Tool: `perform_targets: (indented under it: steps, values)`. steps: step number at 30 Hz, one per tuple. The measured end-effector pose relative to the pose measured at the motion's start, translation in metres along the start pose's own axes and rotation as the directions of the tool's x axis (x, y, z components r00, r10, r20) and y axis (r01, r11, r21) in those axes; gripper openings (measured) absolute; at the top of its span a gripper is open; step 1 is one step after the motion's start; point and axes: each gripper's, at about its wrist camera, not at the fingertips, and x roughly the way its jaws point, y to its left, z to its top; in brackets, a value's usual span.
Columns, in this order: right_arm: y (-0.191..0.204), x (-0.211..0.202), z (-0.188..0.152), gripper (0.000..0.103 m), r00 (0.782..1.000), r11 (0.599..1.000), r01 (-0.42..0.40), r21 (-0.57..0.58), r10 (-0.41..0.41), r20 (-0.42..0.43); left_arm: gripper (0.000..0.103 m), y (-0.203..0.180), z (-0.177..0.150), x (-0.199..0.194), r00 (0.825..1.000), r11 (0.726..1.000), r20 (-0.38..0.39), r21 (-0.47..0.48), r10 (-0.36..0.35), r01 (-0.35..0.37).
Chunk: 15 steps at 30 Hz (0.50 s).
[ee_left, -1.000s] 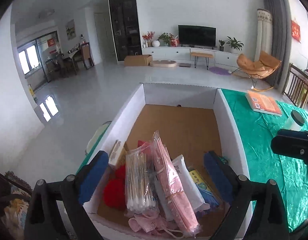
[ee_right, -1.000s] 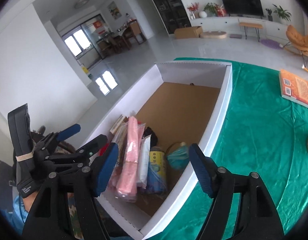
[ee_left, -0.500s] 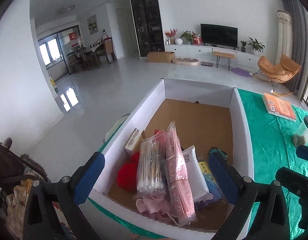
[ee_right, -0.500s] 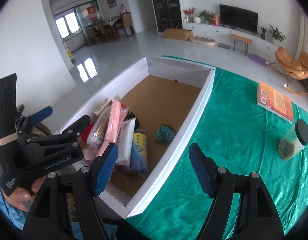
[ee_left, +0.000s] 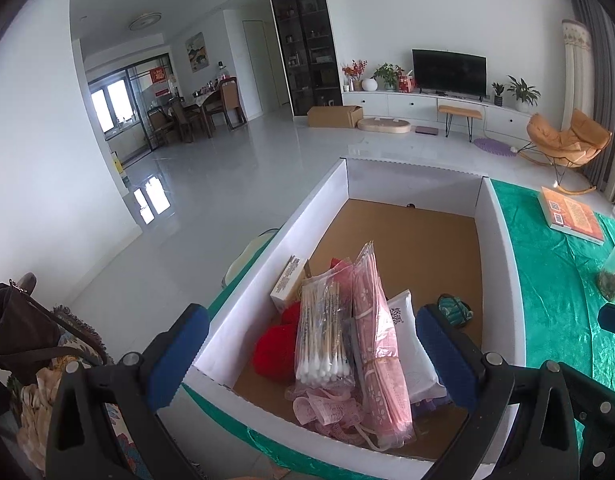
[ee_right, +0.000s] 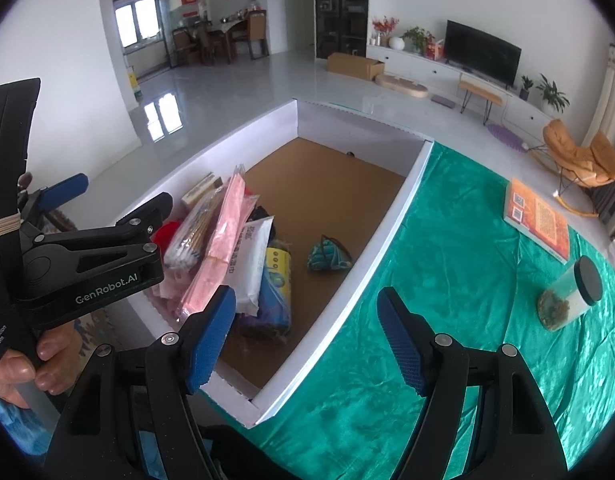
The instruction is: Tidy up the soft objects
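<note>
Both tongs stand wide open and hold nothing. The left gripper (ee_left: 307,354) hangs over the near end of the box (ee_left: 503,248), its blue pads to either side of the heap below without touching it. Between the pads lie a swab pack (ee_left: 323,344), a pink pack (ee_left: 377,332), a white wipes pack (ee_left: 407,344) and red yarn (ee_left: 275,348), with pink netting (ee_left: 327,408) nearest the tongs. A small teal pouch (ee_left: 453,310) lies apart, just past the right pad. The right gripper (ee_right: 307,334) straddles the box's right wall (ee_right: 371,256), one pad above the packs, the other above the green cloth (ee_right: 447,248). A hand (ee_right: 23,360) carries the left tongs beside it. Further off to the right on the cloth stand a jar (ee_right: 569,300) and a book (ee_right: 537,218), well clear of both tongs.
</note>
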Motion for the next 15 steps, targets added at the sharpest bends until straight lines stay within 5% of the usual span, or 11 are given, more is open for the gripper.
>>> perform_targets:
  steps: [15]
  values:
    - [0.0034, -0.0052, 0.0, 0.076, 1.0, 1.0, 0.002, 0.0, -0.002, 0.005, 0.102, -0.0013, -0.001, -0.0096, 1.0, 1.0, 0.026, -0.001, -0.016, 0.016]
